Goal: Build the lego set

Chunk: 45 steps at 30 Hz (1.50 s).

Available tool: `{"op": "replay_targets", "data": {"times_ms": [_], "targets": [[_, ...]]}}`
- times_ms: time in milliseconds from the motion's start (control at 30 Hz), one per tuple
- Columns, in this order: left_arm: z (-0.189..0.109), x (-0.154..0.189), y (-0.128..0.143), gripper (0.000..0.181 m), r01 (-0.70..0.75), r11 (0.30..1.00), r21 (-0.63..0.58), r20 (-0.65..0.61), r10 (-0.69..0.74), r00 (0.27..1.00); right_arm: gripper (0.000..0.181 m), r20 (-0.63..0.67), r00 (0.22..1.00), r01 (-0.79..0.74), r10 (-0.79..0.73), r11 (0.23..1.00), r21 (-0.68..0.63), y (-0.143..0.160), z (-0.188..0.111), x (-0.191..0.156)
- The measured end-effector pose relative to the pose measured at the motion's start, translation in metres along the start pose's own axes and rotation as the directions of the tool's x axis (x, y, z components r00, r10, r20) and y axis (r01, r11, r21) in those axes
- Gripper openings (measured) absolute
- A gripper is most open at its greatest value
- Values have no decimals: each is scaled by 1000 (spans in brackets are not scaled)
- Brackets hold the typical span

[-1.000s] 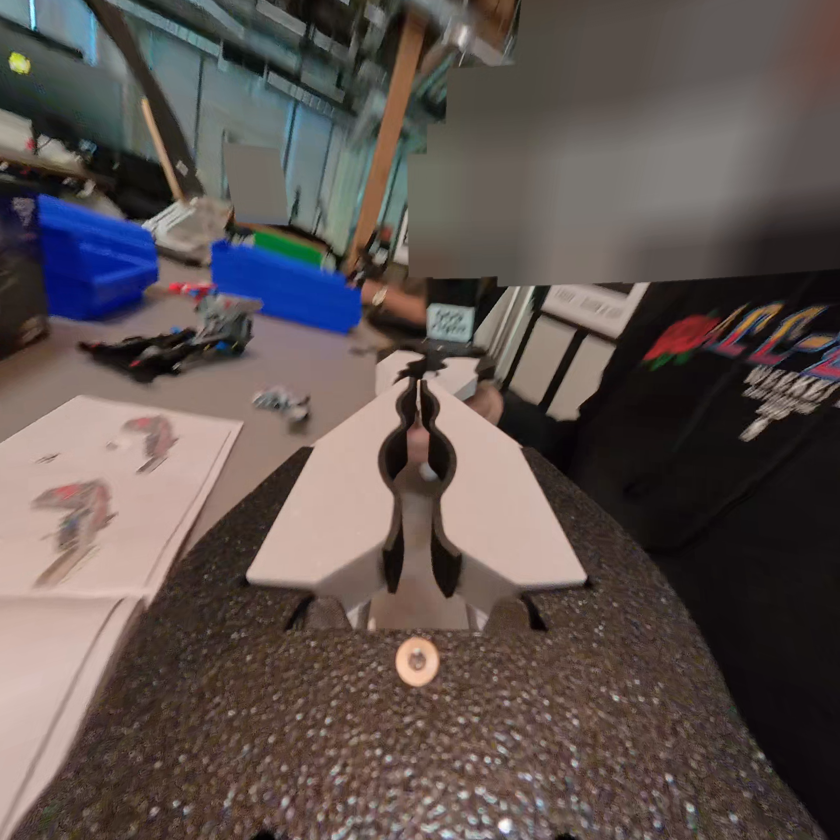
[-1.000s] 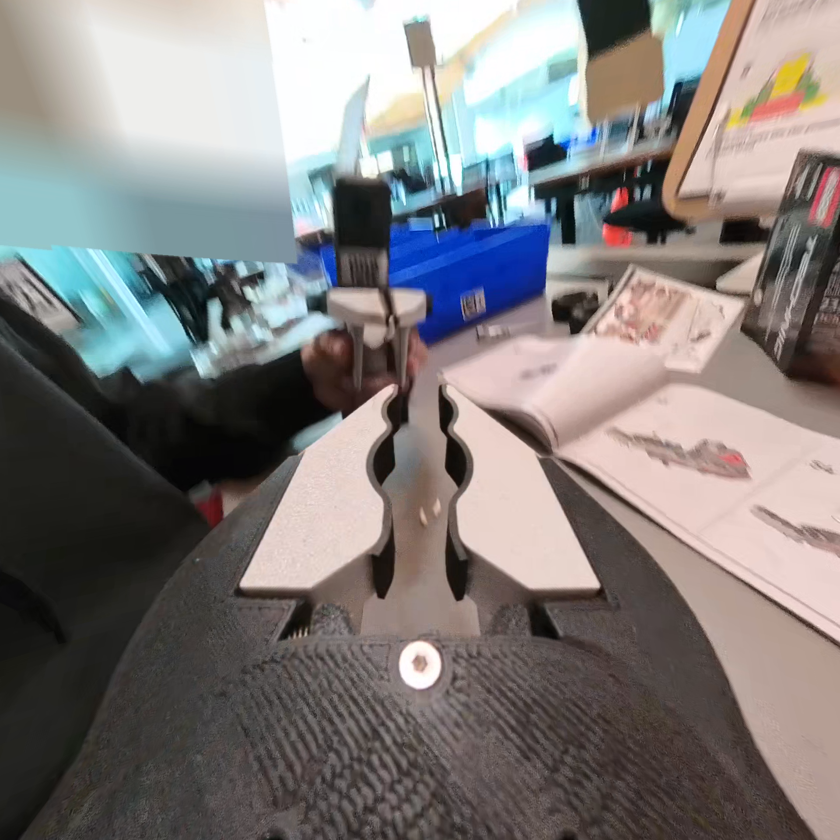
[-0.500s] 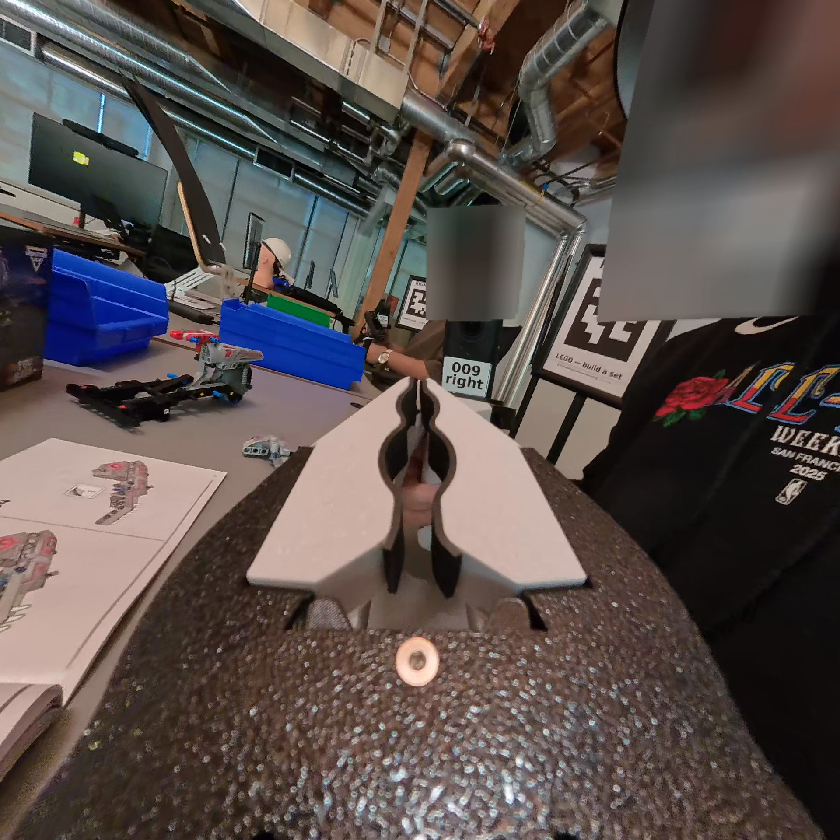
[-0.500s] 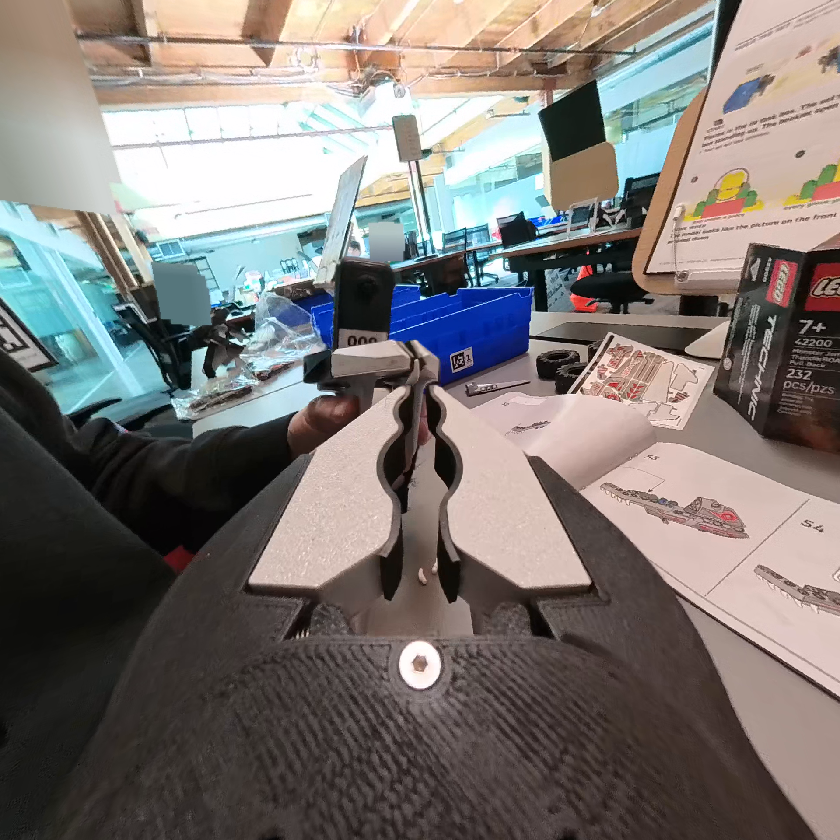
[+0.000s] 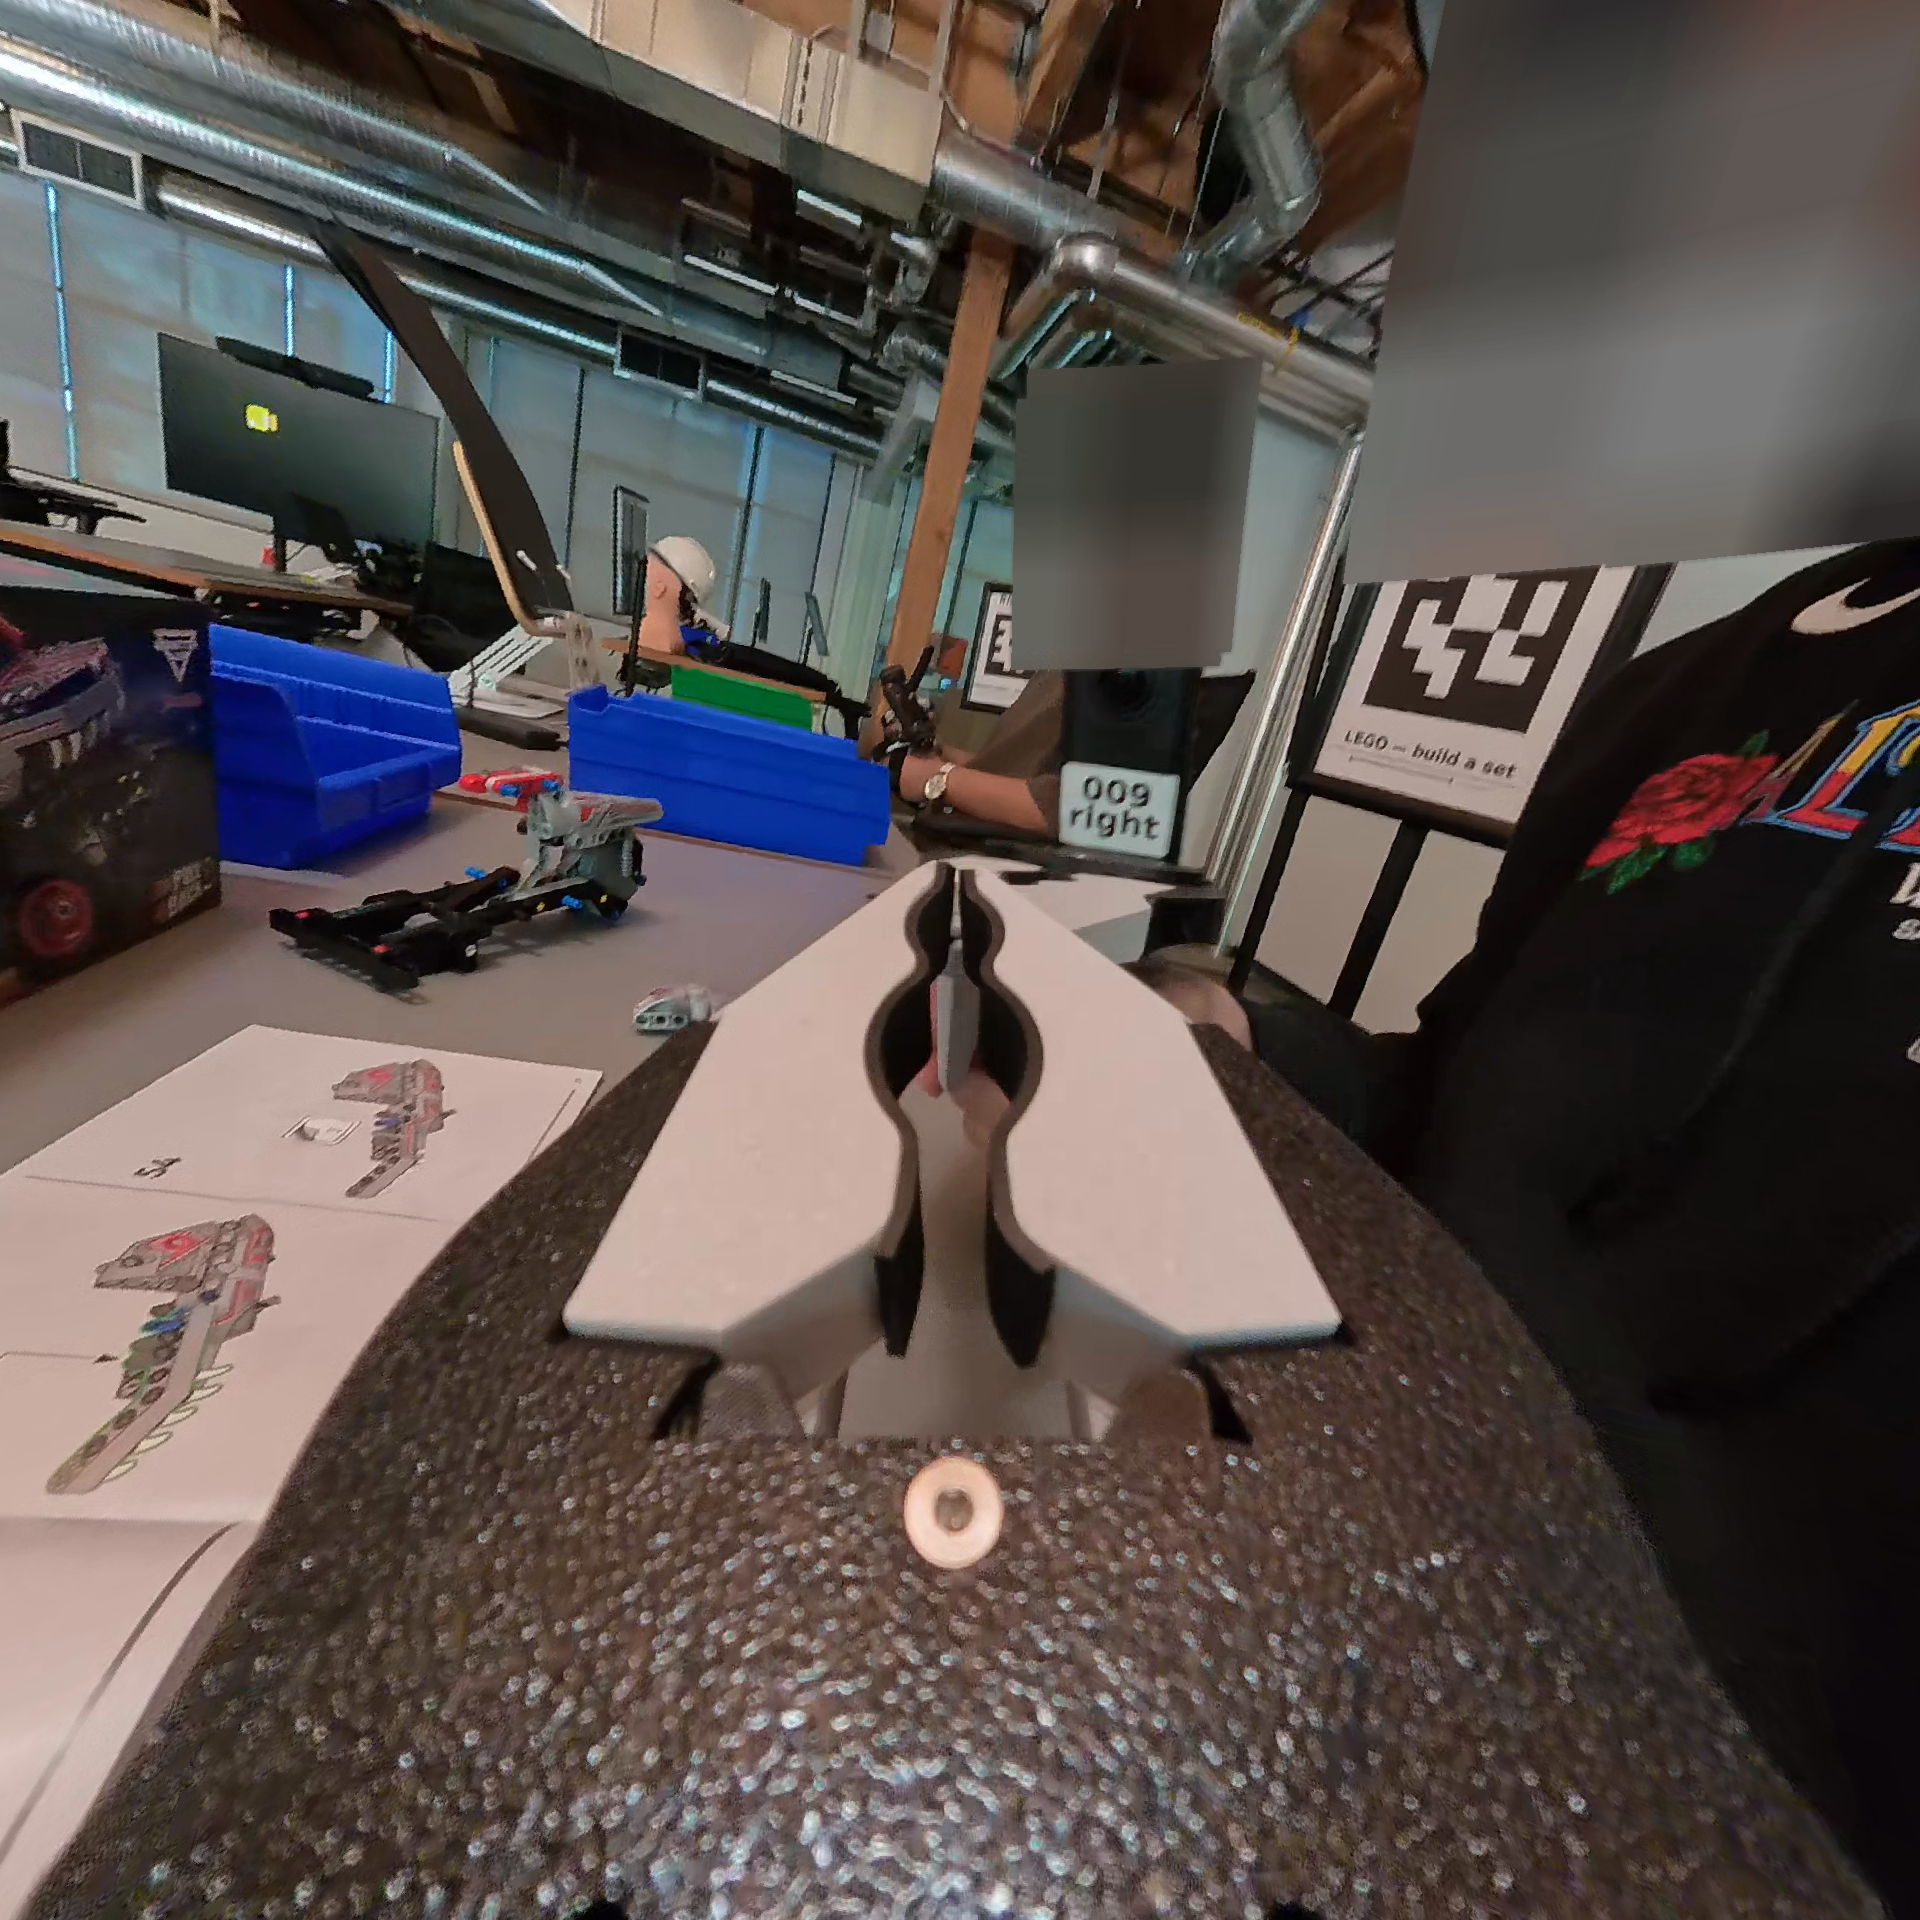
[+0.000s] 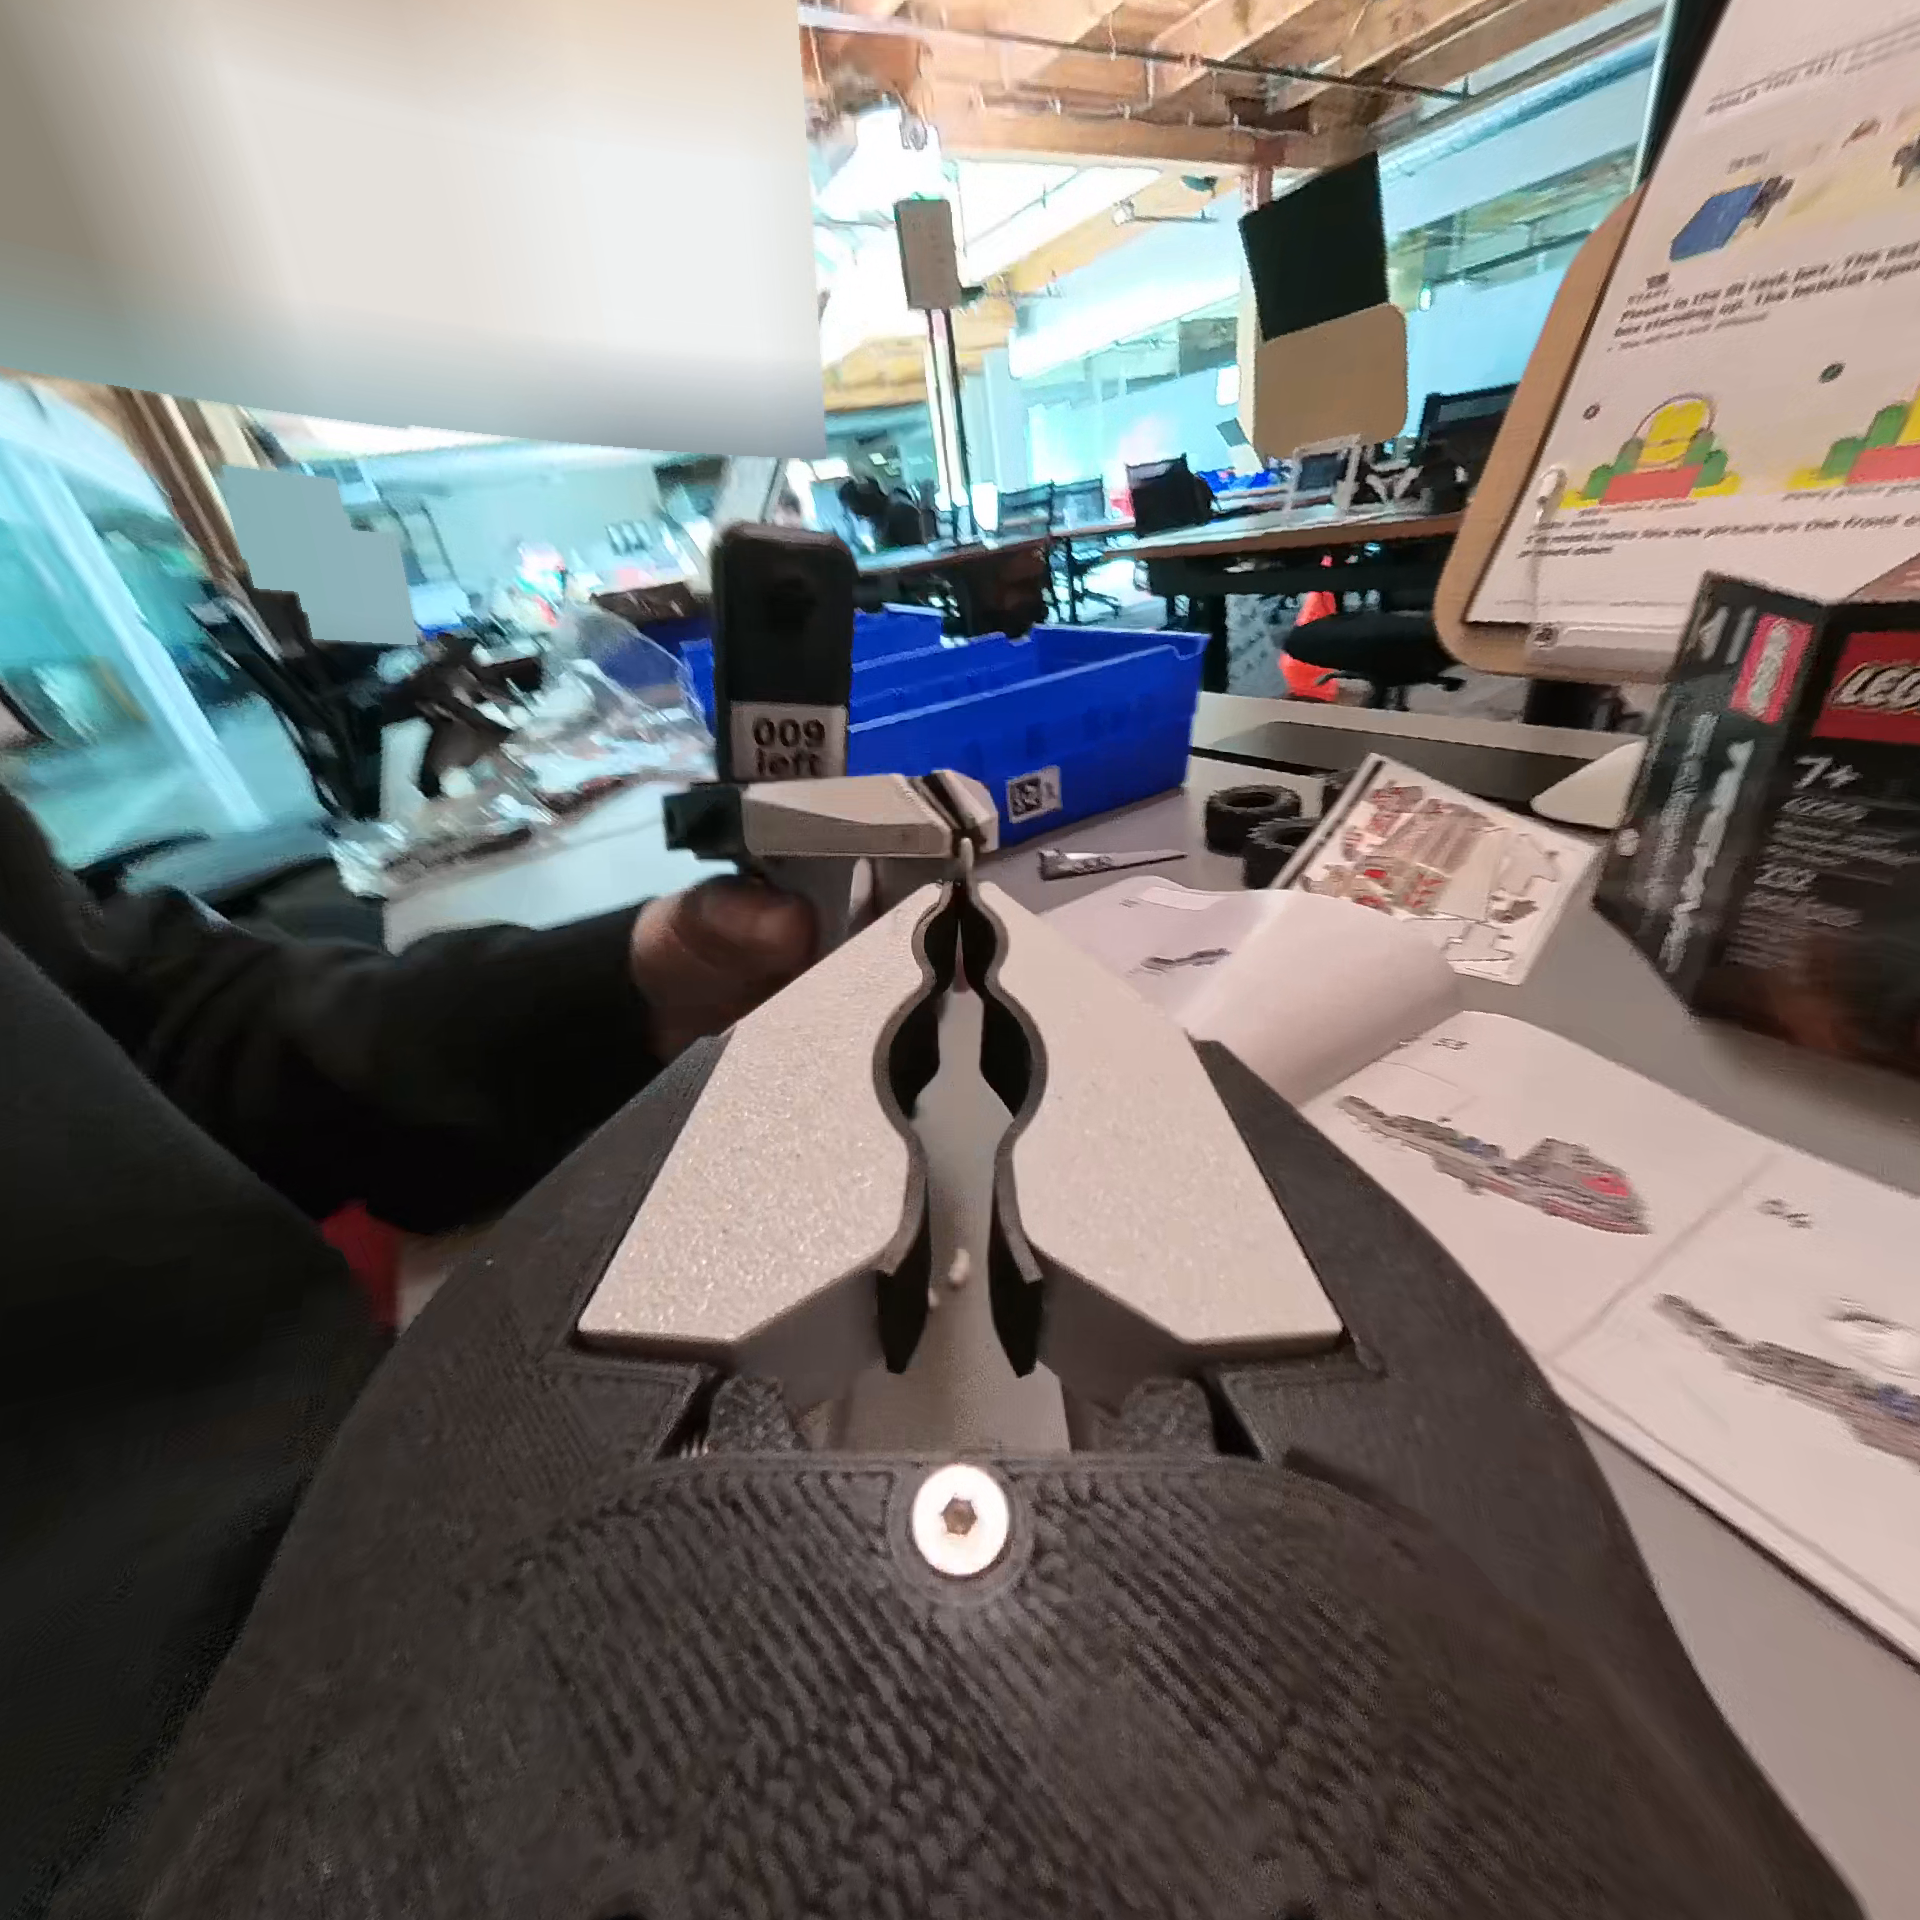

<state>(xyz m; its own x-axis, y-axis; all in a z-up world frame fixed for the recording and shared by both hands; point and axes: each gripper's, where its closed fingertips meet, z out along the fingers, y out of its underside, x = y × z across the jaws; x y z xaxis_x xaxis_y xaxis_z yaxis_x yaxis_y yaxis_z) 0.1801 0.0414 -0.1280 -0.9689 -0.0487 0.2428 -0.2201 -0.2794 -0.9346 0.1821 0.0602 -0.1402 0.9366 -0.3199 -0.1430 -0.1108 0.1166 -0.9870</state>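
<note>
Both of my grippers are meeting tip to tip above the grey desk (image 5: pixel 748 925). My left gripper (image 5: pixel 954 904) is pressing its jaws together on a thin grey flat lego piece (image 5: pixel 958 1023), which is standing on edge in the gap. My right gripper (image 6: pixel 961 906) is closing its jaws almost fully on a small pale piece (image 6: pixel 966 856) at the tips, though I cannot tell if it is gripped. At ten o'clock from my left gripper, the black and grey lego chassis (image 5: pixel 468 909) is lying on the desk, with the white open instruction booklet (image 5: pixel 260 1226) at nine o'clock. At three o'clock from my right gripper, the black lego box (image 6: pixel 1797 821) is standing.
</note>
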Motion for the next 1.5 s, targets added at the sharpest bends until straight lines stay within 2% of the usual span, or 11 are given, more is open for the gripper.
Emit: {"op": "replay_targets", "data": {"times_ms": [200, 367, 500, 600, 700, 800, 933, 1000, 1367, 1500], "targets": [[-2, -6, 9, 0, -60, 995, -74, 46, 64, 997, 0, -101, 953, 268, -285, 950, -160, 13, 2, 9], [-3, -6, 13, 0, -70, 993, -90, 53, 75, 996, 0, -128, 922, 331, -365, 916, -225, 22, 4, 14], [-5, -10, 16, 0, -80, 990, -117, 67, 89, 994, 0, -121, 937, 299, -329, 930, -212, 23, 4, 14], [-5, -8, 15, 0, -67, 993, -100, 56, 73, 996, 0, -49, 977, 197, -207, 967, -161, 24, 6, 6], [-4, -4, 3, 0, 13, 1000, -7, 24, -13, 1000, 1, -24, 998, 57, -59, 997, -57, 13, 4, 6], [-2, -3, -3, 0, 116, 991, 71, -1, -116, 993, 8, 3, 1000, 15, -15, 1000, -17, 6, 6, 3], [0, 0, -12, 0, 267, 947, 177, -77, -257, 963, 6, 75, 993, -100, 96, 993, 64, -5, 6, -3], [2, 0, -11, 0, 290, 938, 191, -82, -279, 957, 5, 94, 985, -154, 144, 983, 98, -9, 4, -1], [2, 0, -7, 0, 233, 958, 168, -69, -224, 972, 2, 108, 982, -164, 152, 980, 110, -12, -2, -1], [1, -3, 0, 0, 173, 980, 96, -23, -172, 985, 2, 25, 999, -22, 21, 999, 26, -2, -3, 5]]}}
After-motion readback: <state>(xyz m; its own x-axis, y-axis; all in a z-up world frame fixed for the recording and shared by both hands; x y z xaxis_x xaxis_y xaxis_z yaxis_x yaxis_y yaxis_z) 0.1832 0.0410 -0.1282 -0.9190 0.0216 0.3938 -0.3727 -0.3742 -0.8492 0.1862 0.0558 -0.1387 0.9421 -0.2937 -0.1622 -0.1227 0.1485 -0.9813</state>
